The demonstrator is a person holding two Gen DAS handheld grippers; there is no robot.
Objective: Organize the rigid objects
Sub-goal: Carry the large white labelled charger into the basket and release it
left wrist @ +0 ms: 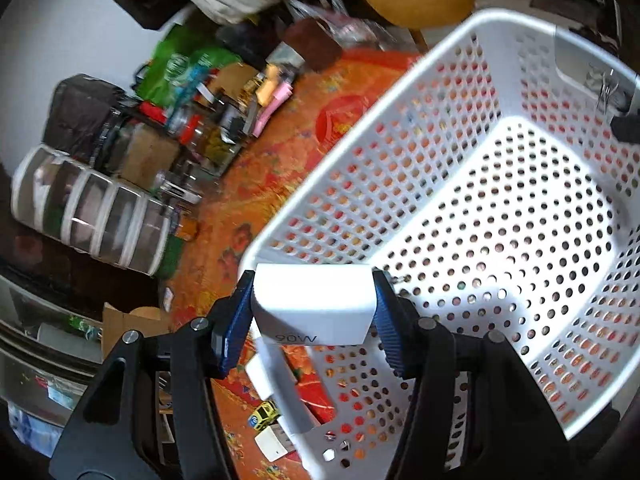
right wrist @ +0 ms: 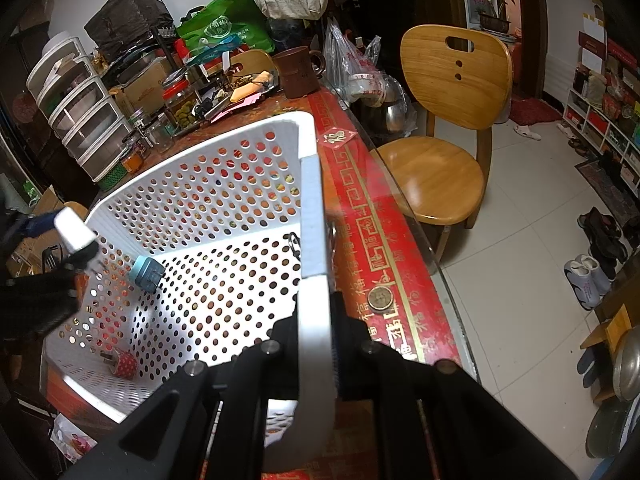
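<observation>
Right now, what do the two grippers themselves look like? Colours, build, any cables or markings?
The left gripper has black angular linkage arms with round silver pivot pins, and its fingers are blue with a ribbed grip surface. The right gripper shows the same black linkage and silver pins; its finger pads are mostly hidden. No cables, markings, or sleeves show in either view.

Left claw (left wrist: pixel 314 312) clamps a white charger (left wrist: pixel 312 304); right claw (right wrist: pixel 316 344) pinches the basket rim (right wrist: pixel 314 216).

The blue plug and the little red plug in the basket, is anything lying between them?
No. In the right wrist view, only bare perforated basket floor separates the blue plug from the red plug.
</observation>
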